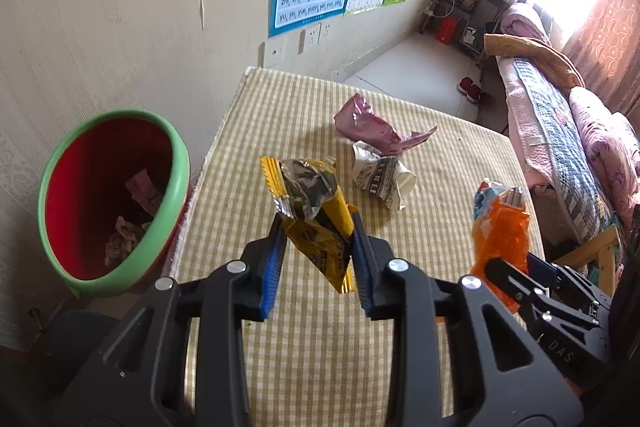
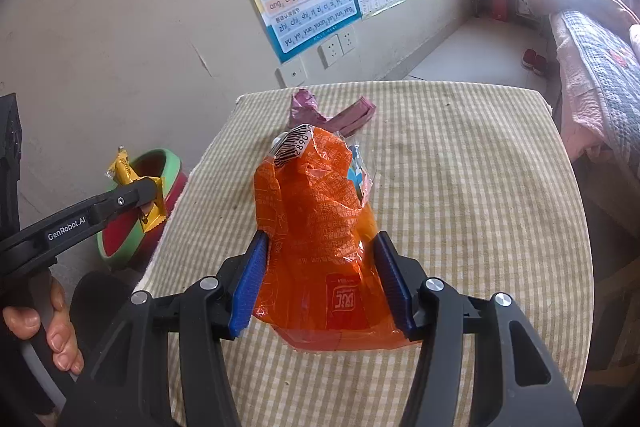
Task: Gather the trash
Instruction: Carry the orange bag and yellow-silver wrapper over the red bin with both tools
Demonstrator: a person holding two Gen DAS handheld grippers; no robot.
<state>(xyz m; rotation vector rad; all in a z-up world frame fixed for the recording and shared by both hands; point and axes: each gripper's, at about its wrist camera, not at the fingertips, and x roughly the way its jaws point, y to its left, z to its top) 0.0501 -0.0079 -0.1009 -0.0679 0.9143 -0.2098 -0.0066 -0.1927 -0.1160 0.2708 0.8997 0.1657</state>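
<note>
Pinching a yellow wrapper [image 1: 316, 223] by its lower half, the left gripper [image 1: 318, 247] holds it above the table [image 1: 440, 155], near the bin [image 1: 116, 203]. The right gripper [image 2: 320, 275] squeezes an orange bag [image 2: 316, 227], probably empty: light, crinkly, slippery.

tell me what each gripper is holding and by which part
Left gripper: yellow wrapper, pinched across its lower half. Right gripper: orange bag, clamped at its lower sides.
</note>
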